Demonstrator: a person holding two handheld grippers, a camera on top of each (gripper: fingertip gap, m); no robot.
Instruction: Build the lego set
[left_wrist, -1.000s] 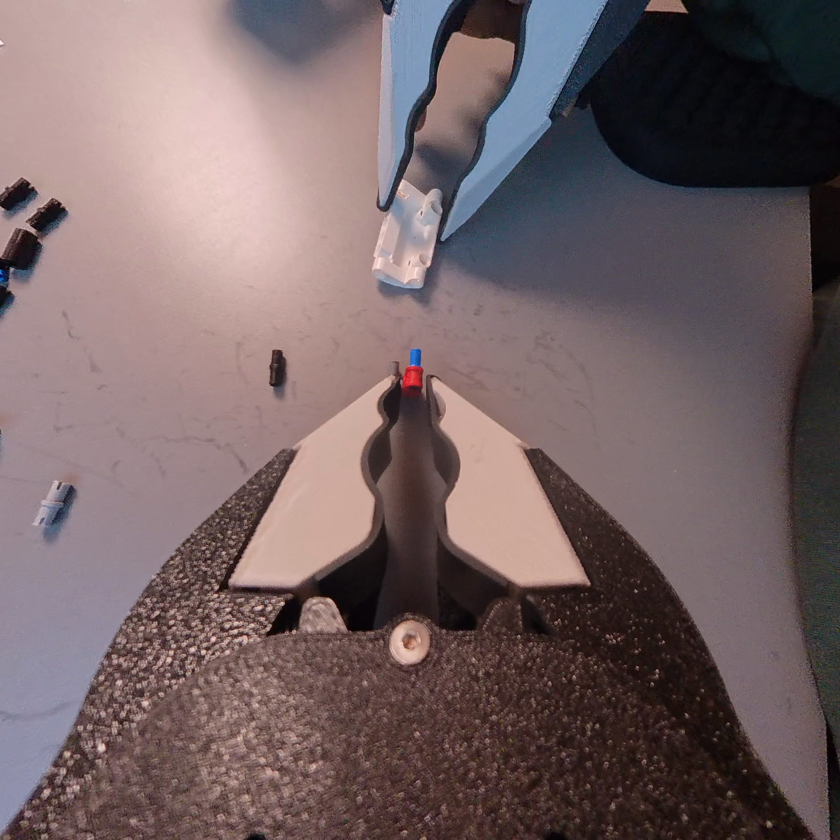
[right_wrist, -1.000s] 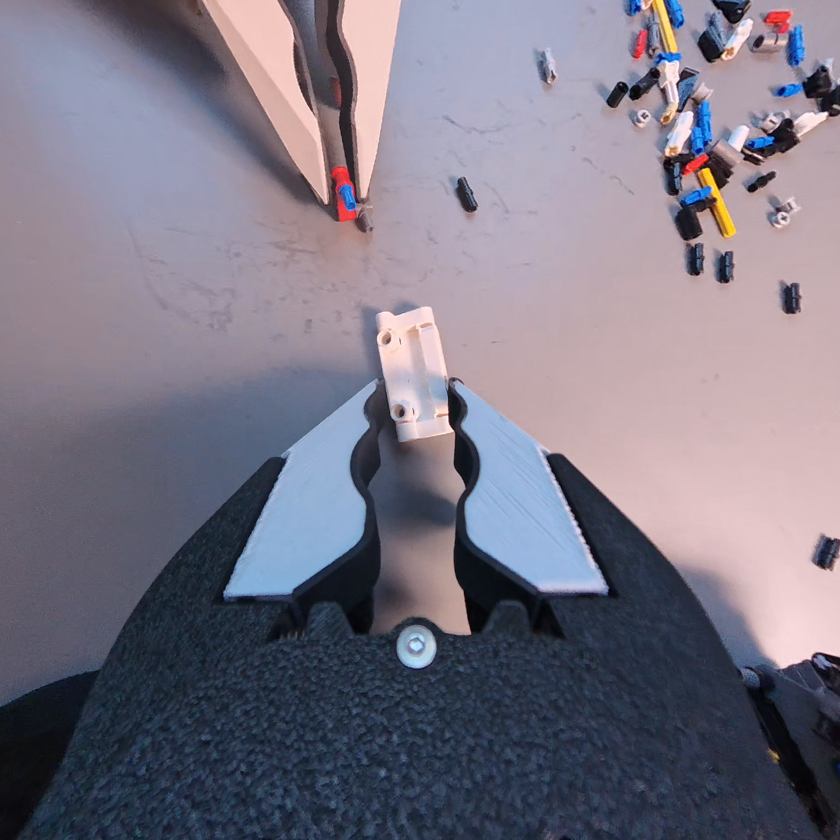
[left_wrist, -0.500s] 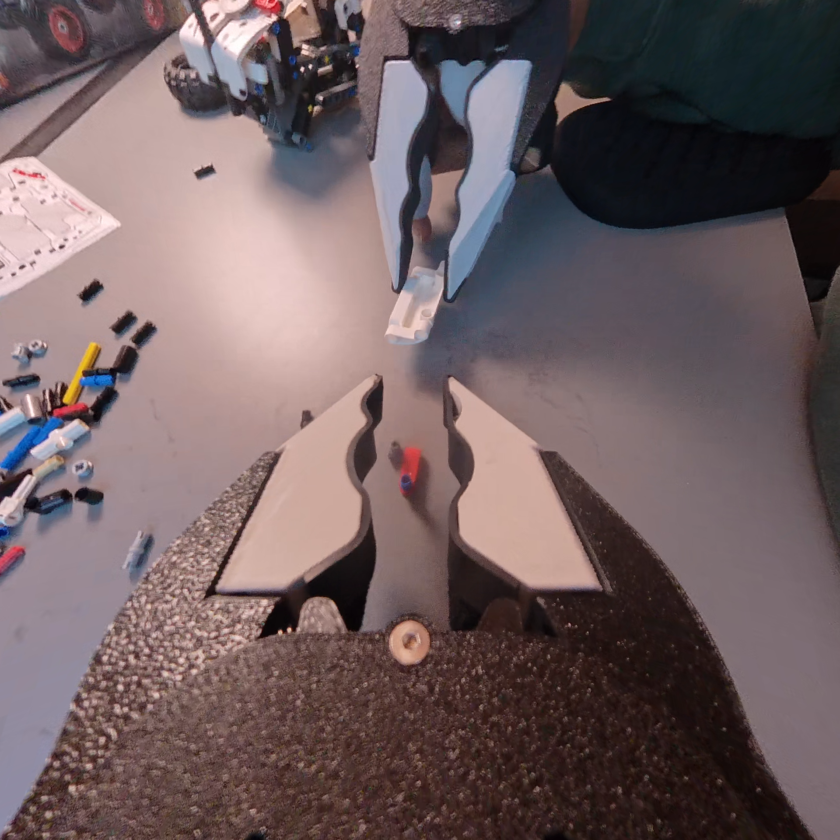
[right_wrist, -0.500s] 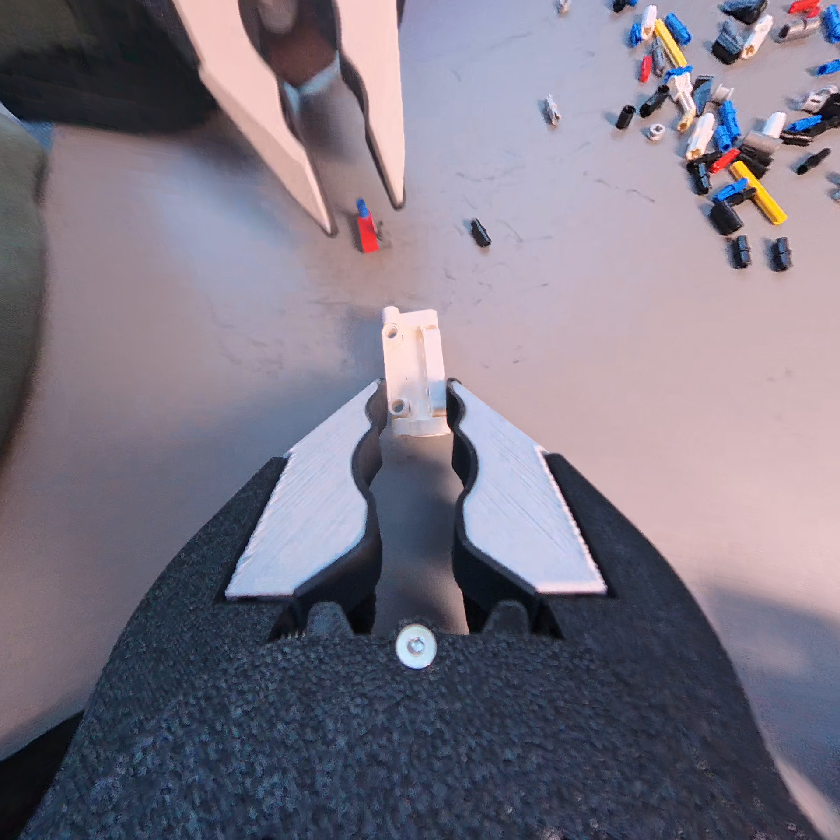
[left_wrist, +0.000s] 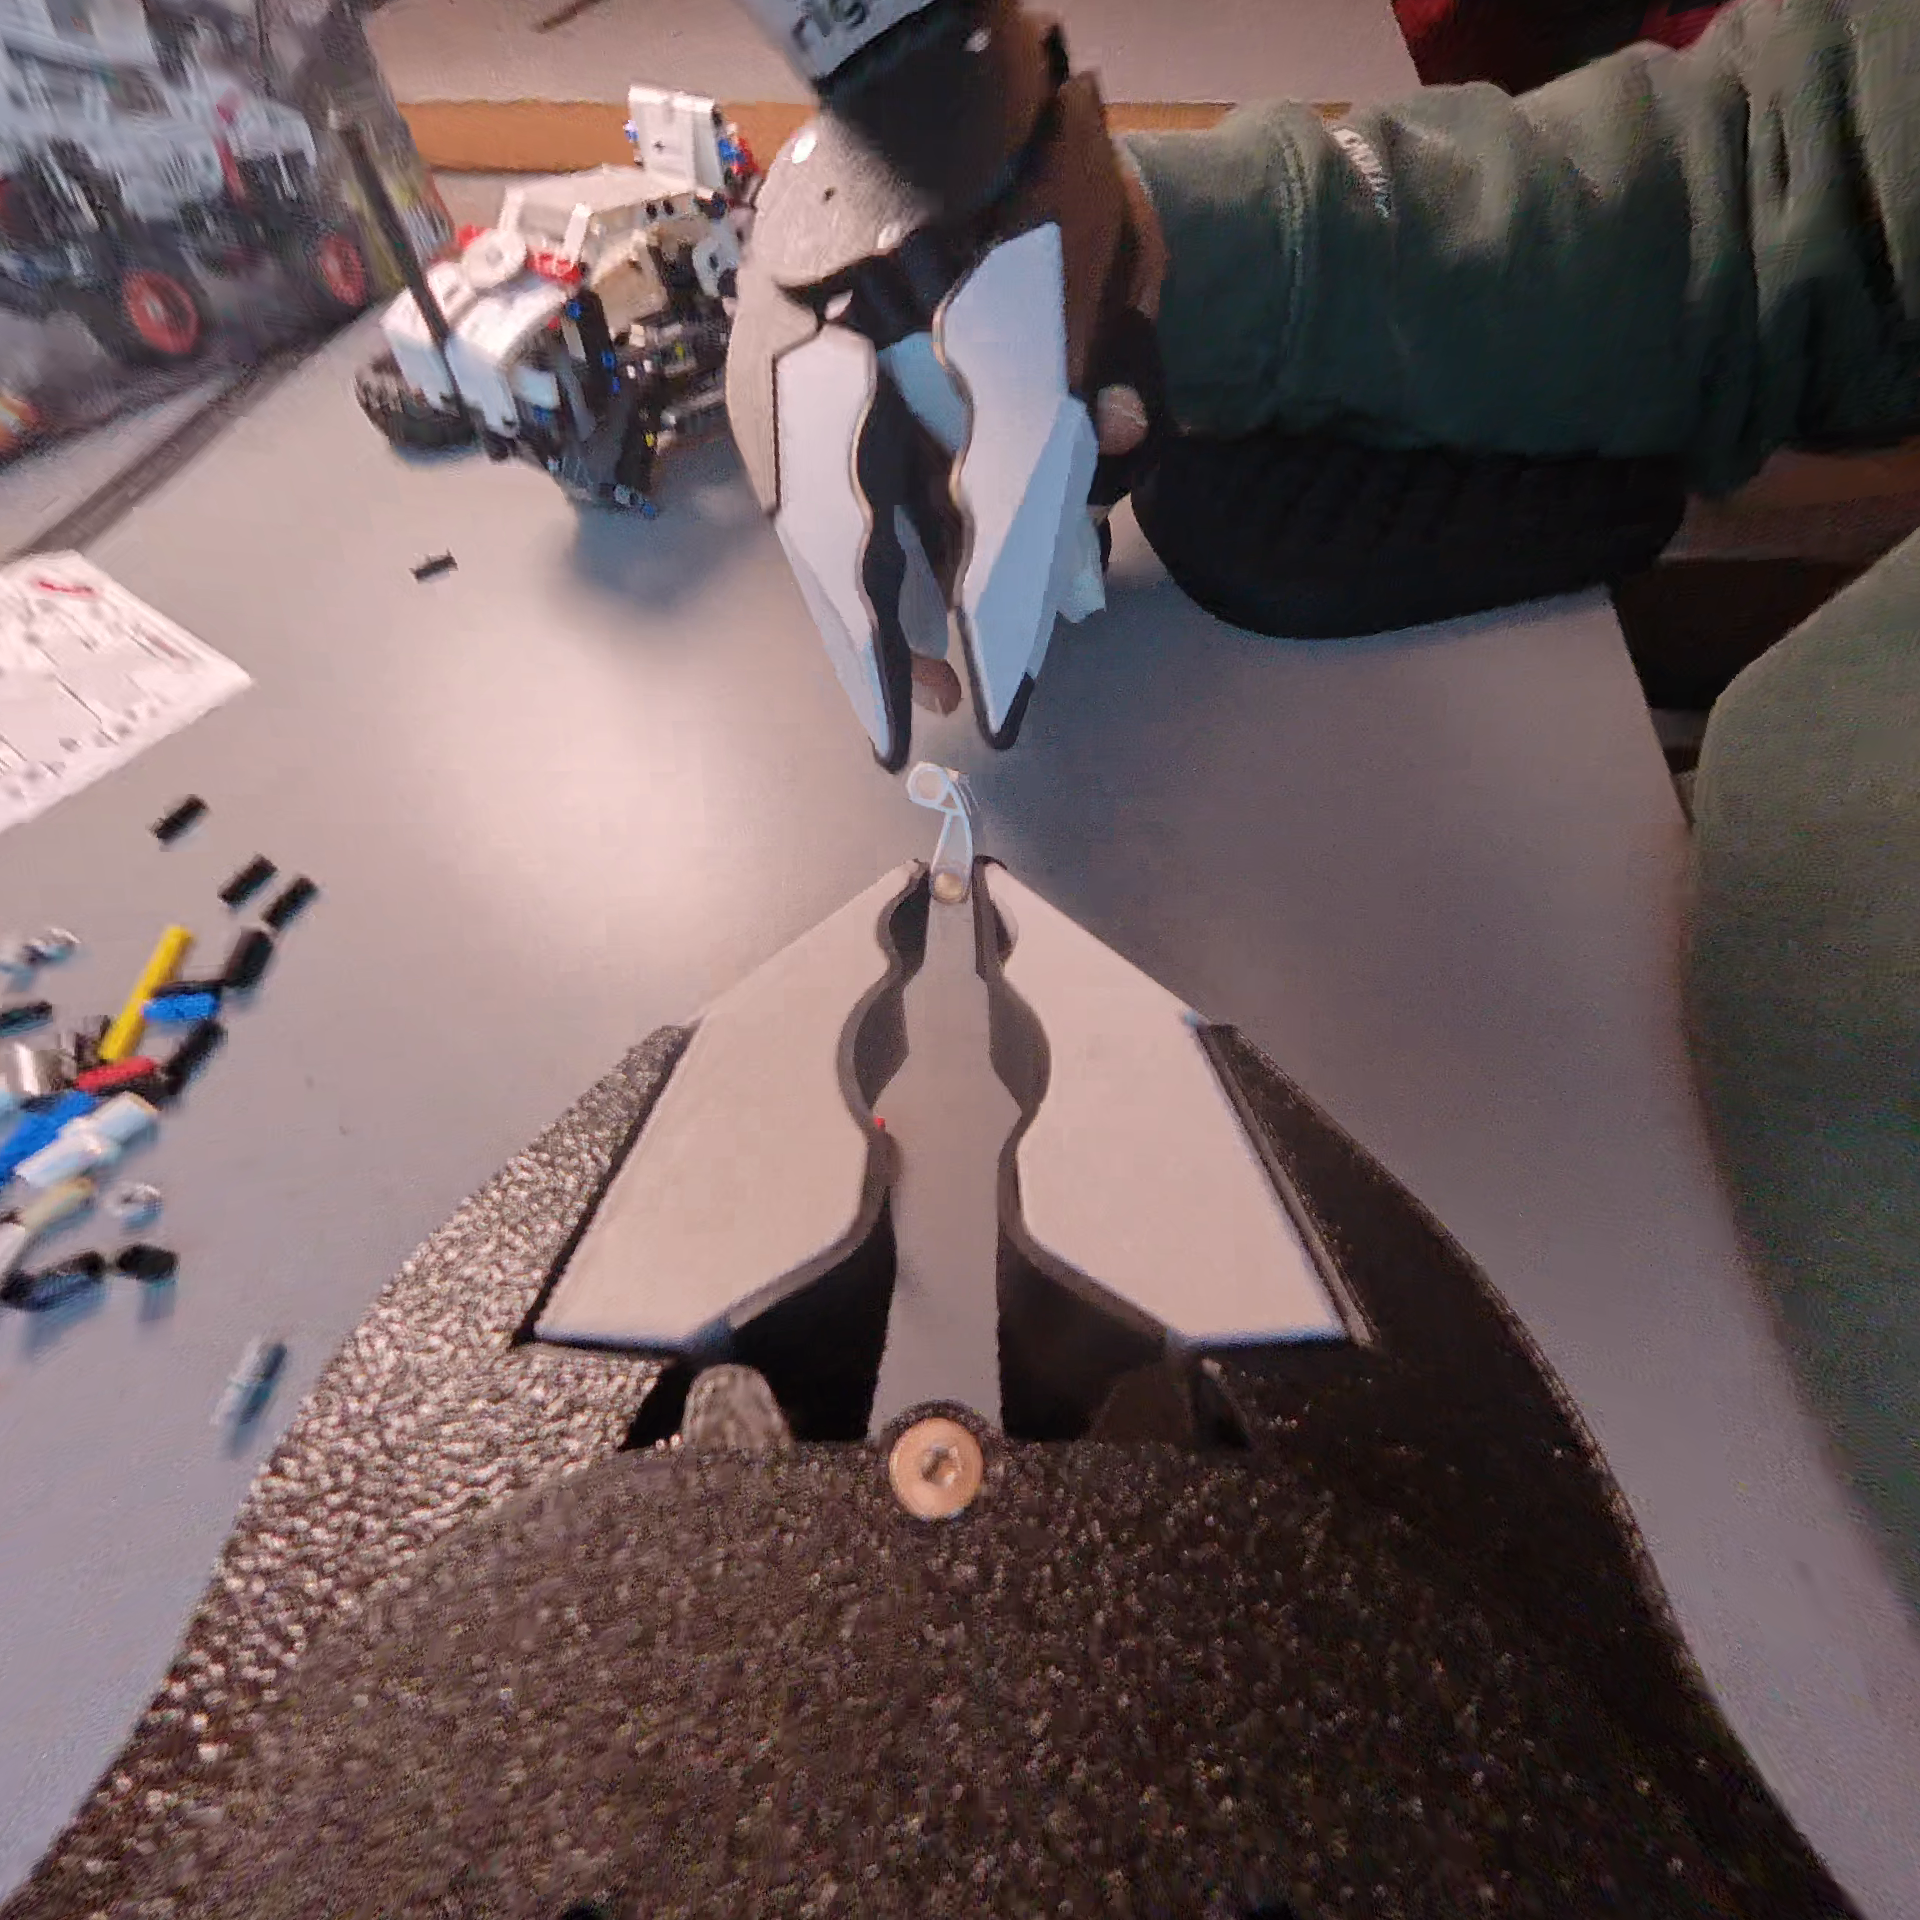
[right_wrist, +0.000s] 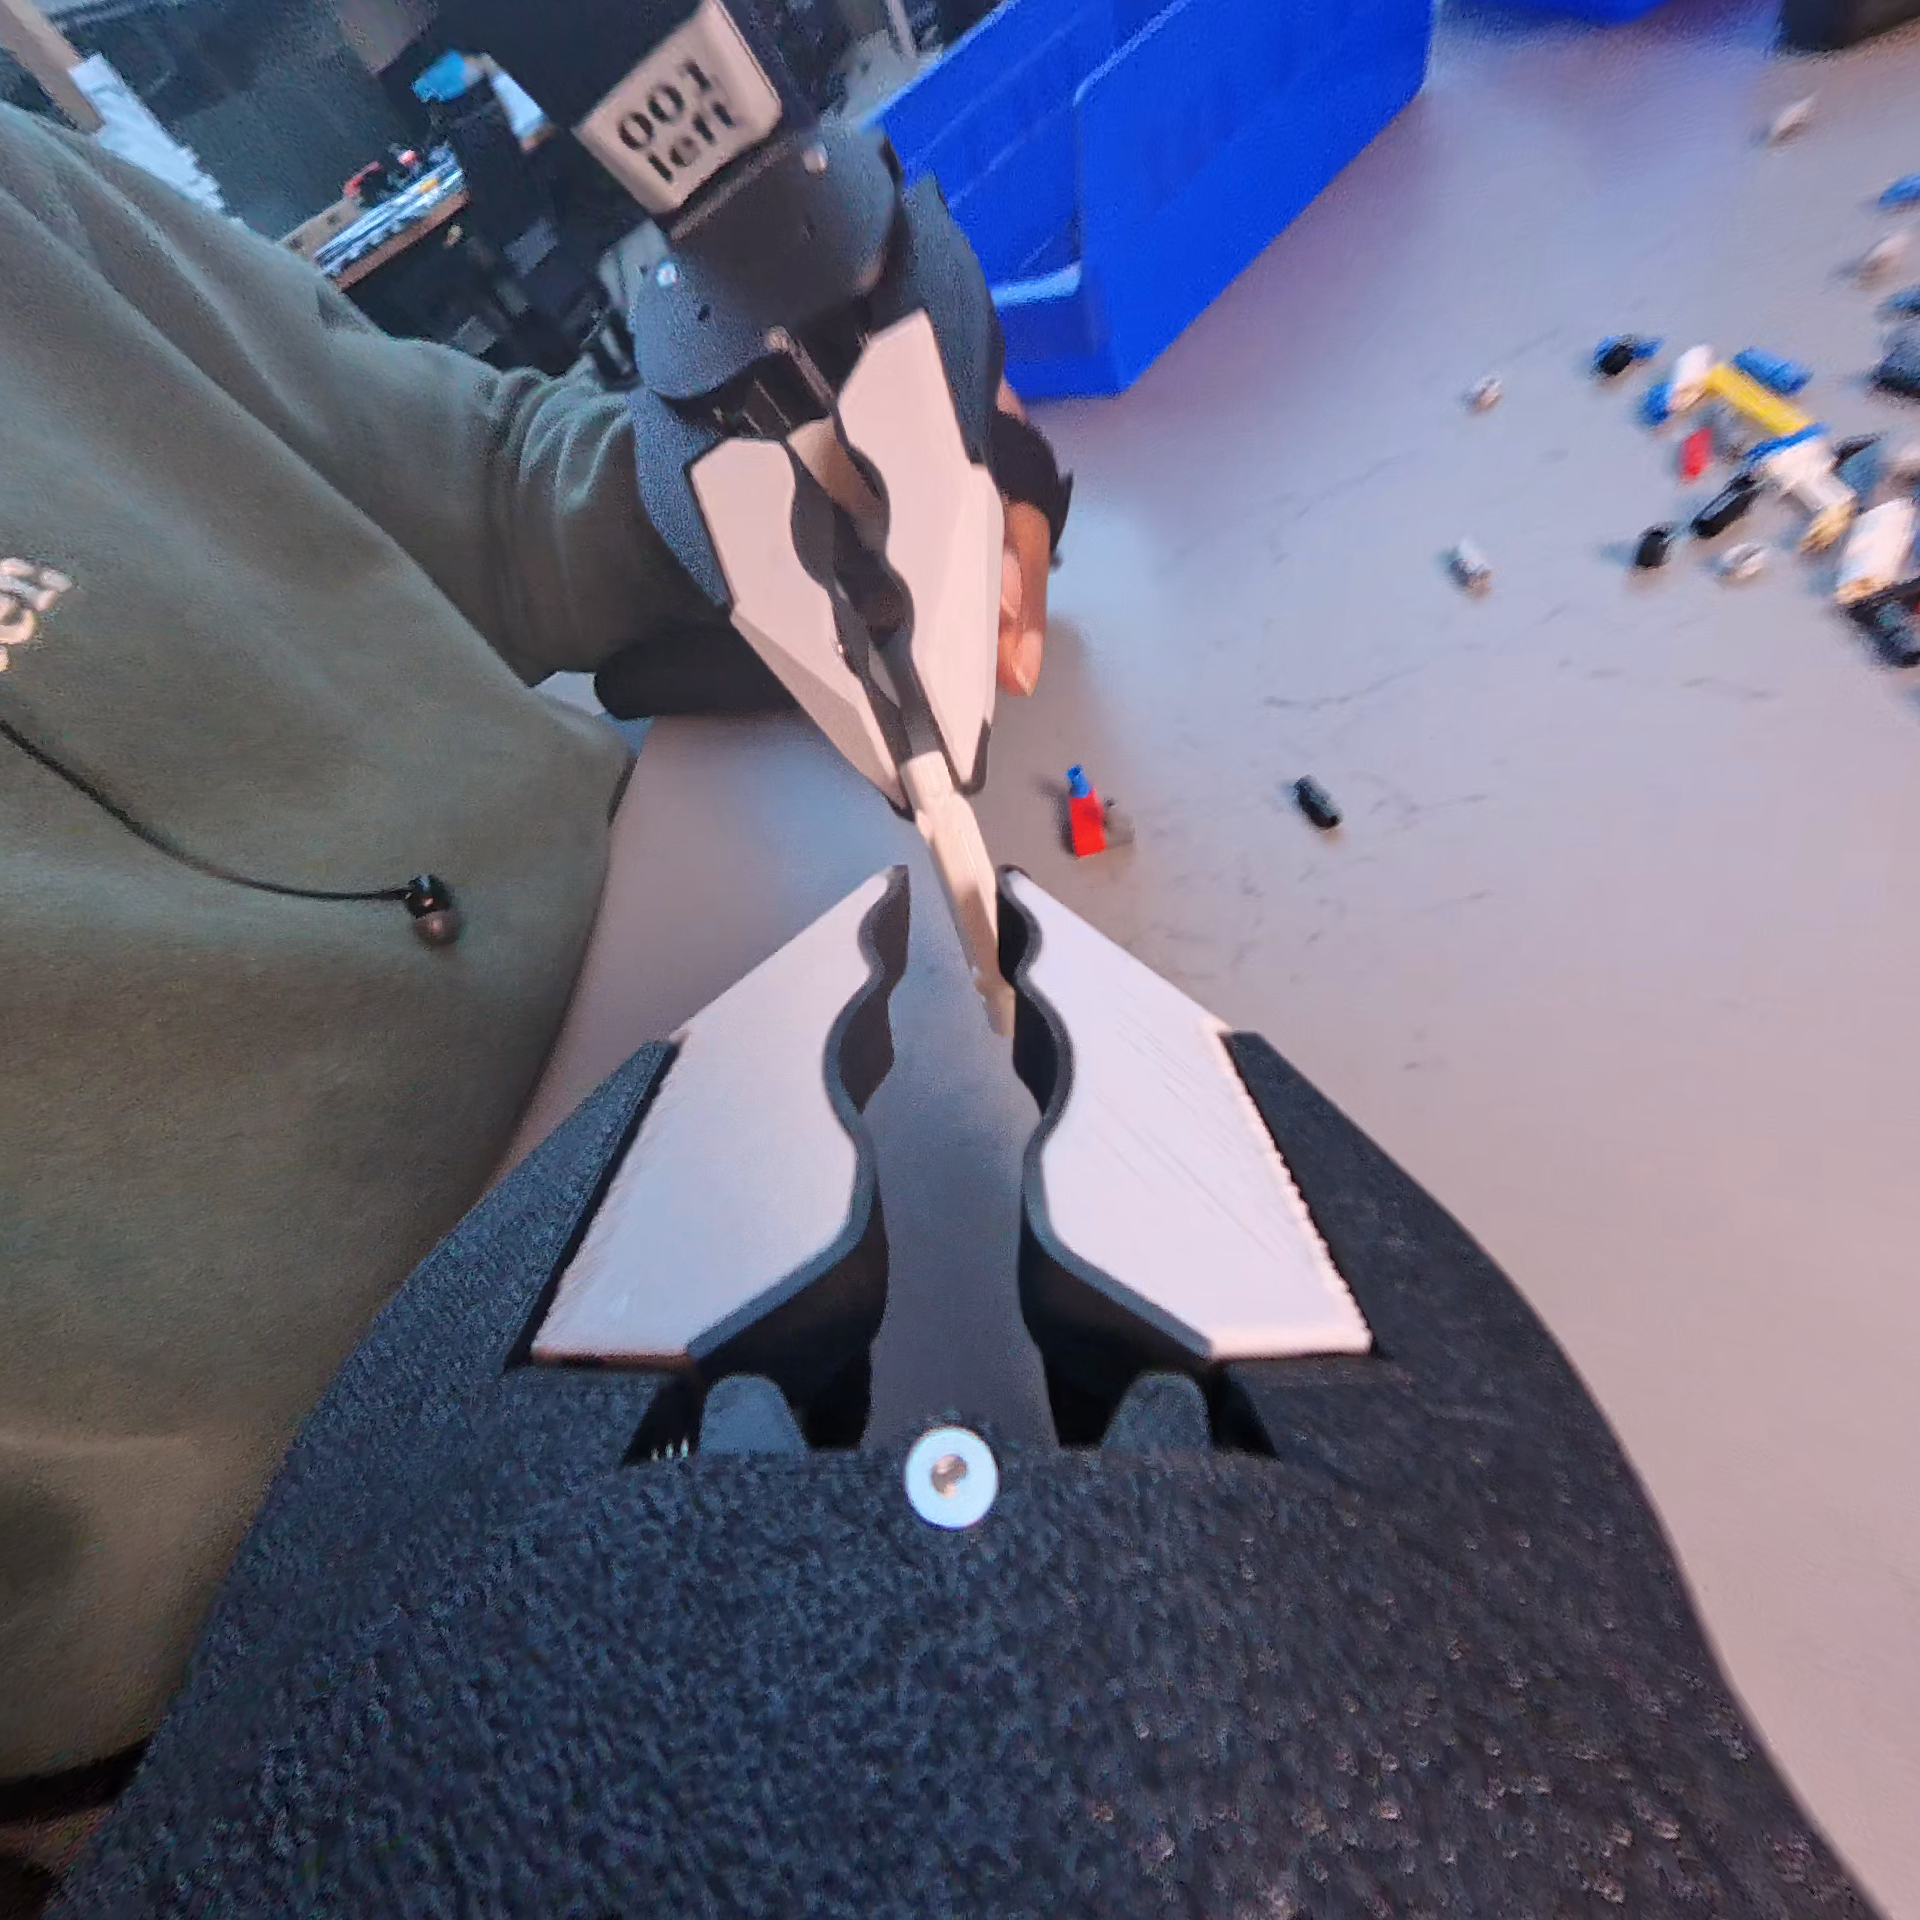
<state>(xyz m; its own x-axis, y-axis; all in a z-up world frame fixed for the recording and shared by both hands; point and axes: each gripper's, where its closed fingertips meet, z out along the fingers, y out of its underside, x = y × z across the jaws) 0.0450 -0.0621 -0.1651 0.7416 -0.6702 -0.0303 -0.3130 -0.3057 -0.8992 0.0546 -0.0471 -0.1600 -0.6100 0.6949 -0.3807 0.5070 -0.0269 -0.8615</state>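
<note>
1. Hidden or unclear: both views are motion-blurred. The loose parts pile (left_wrist: 94, 1091) is cut off at the left edge of the left wrist view. A sliver of red shows inside the left claw's gap, and what it belongs to cannot be told. Whether the white lego piece lies between the right claw's fingers or only crosses in front of them cannot be told.
2. White lego piece (left_wrist: 943, 831): held in the air above the grey counter (left_wrist: 520, 727), between the two facing claws. Edge-on in the left wrist view it is thin, with a small curved loop at its far end. In the right wrist view it is a long, pale, narrow slab, tilted.
3. Left claw (left_wrist: 948, 868): nearly closed, its tips pinching one end of the white piece.
4. Right claw (right_wrist: 951, 883): parted wider than the piece and not clamping it.
5. Red-and-blue pin assembly (right_wrist: 1086, 821): lying on the counter, with a black pin (right_wrist: 1316, 803) near it.
6. Partly built white vehicle model (left_wrist: 561, 343): far side of the counter, with an instruction sheet (left_wrist: 94, 665) to its left.
7. Blue bin (right_wrist: 1195, 156): at the back, partly cut off.
</note>
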